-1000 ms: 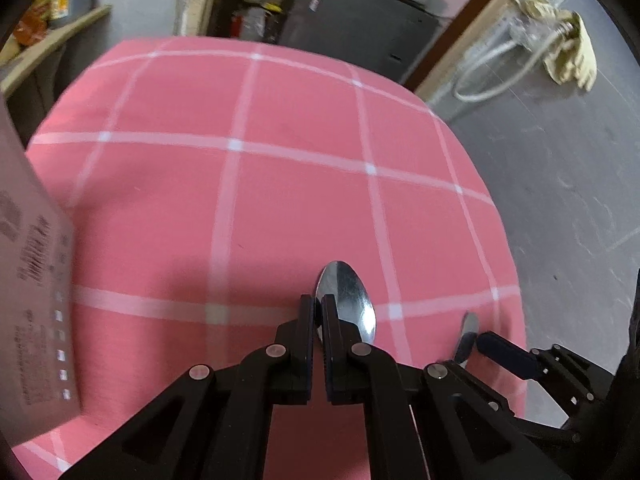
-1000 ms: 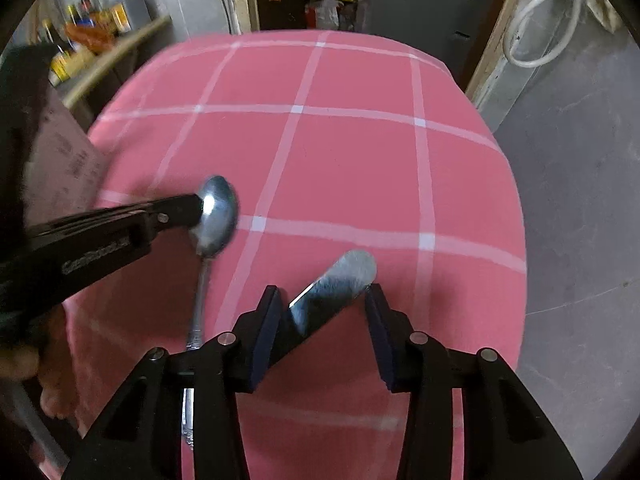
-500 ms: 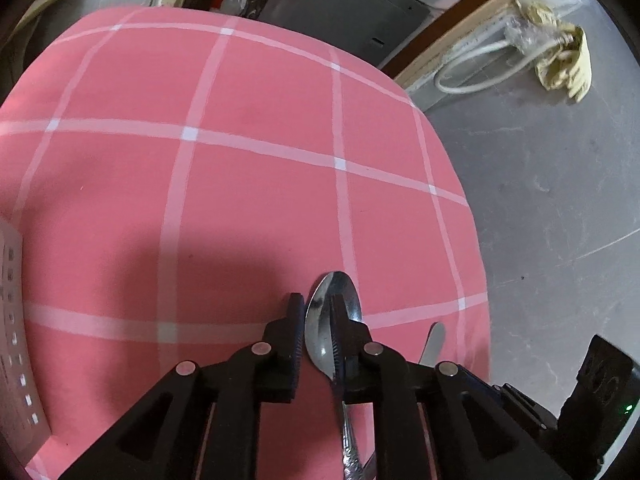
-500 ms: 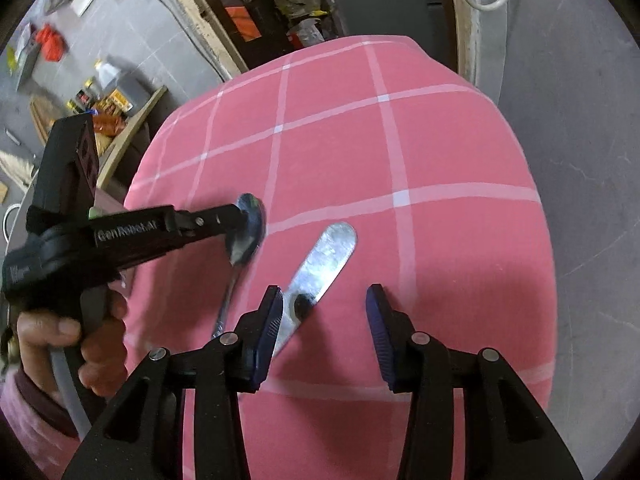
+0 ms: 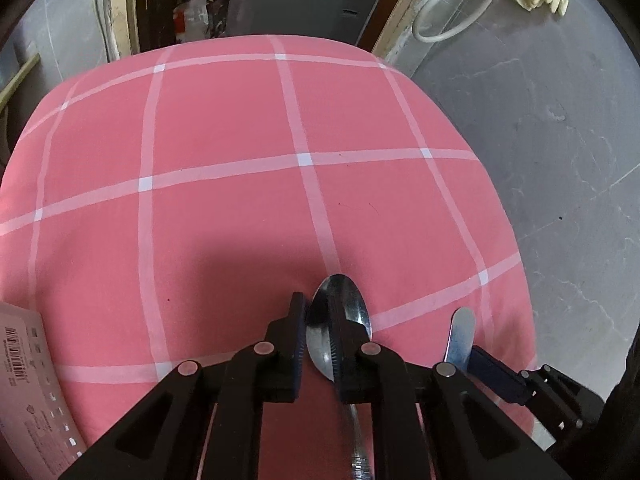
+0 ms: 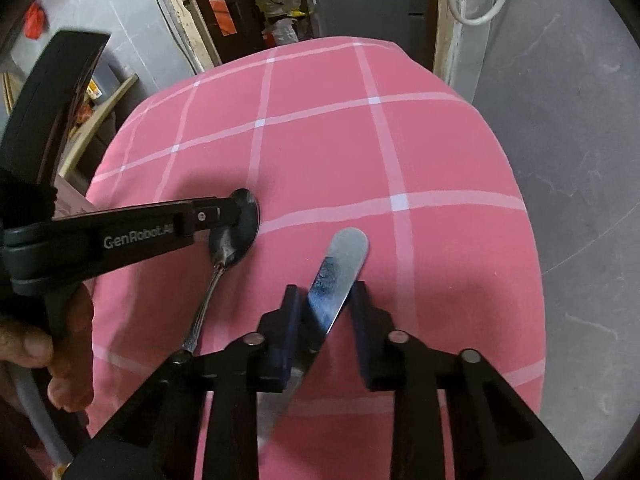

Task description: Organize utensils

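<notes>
A steel spoon (image 5: 342,316) lies on the pink checked tablecloth (image 5: 224,216). My left gripper (image 5: 318,316) is shut on the spoon's bowl. The right wrist view shows the same grip on the spoon (image 6: 234,236), with its handle pointing toward the near edge. A steel butter knife (image 6: 340,268) lies diagonally on the cloth to the right of the spoon. My right gripper (image 6: 326,300) has closed around its blade, which touches both pads. The knife tip (image 5: 460,332) shows in the left wrist view beside a blue pad.
A printed cardboard box (image 5: 28,392) stands at the table's left edge. The table (image 6: 400,152) drops off to a grey floor (image 5: 560,160) on the right. Shelves and clutter stand behind the far edge.
My right gripper has narrowed from wide open onto the knife blade. My left gripper stays shut on the spoon bowl and has shifted its view slightly.
</notes>
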A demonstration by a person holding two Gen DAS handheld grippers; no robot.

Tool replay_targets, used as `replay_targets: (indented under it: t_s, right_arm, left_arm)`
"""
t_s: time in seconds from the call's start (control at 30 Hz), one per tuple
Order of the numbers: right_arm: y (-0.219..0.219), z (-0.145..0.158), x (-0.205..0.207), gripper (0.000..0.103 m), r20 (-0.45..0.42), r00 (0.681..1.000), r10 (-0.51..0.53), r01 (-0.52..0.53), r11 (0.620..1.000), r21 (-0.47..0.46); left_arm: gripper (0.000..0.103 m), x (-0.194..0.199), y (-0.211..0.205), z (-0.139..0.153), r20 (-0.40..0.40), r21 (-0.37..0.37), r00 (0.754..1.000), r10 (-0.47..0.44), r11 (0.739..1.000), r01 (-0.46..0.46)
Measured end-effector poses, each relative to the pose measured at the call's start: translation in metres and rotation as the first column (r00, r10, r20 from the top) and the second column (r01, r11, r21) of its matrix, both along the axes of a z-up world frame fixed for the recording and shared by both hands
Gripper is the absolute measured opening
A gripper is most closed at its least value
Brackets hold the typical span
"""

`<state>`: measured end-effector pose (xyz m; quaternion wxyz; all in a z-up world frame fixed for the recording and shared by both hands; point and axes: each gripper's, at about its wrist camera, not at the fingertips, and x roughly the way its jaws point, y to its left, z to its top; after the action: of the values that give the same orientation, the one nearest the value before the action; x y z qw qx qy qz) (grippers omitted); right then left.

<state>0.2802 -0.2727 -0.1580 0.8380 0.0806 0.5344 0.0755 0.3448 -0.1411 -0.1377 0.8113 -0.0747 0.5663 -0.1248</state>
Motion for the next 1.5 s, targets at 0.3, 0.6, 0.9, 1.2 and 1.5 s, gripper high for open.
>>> replay_targets:
  t_s: [0.3, 0.6, 0.9, 1.2, 1.5]
  right_arm:
    - [-0.030, -0.006, -0.012, 0.002, -0.029, 0.998, 0.057, -0.052, 0.989, 0.137]
    - [-0.055, -0.010, -0.028, 0.002, -0.017, 0.999, 0.050, -0.045, 0.973, 0.224]
    - [-0.068, -0.017, -0.022, 0.001, -0.026, 1.000, 0.016, -0.008, 0.965, 0.263]
    - [-0.065, -0.021, -0.025, 0.001, -0.022, 1.000, 0.011, -0.004, 0.959, 0.282]
    - [-0.068, -0.026, -0.024, 0.001, -0.031, 0.999, 0.026, -0.016, 0.957, 0.291]
  left_arm:
    - [0.007, -0.023, 0.022, -0.006, -0.034, -0.167, 0.999, 0.022, 0.986, -0.027]
    - [0.006, -0.034, 0.033, -0.015, -0.104, -0.315, 0.992, 0.067, 0.944, -0.096]
    - [0.002, -0.039, 0.025, 0.010, -0.057, -0.277, 0.997, 0.044, 0.959, -0.058]
    - [0.002, -0.044, 0.016, 0.017, -0.065, -0.235, 0.998, 0.015, 0.971, -0.030]
    - [0.003, -0.038, 0.016, -0.009, -0.162, -0.370, 0.987, -0.004, 0.927, -0.058]
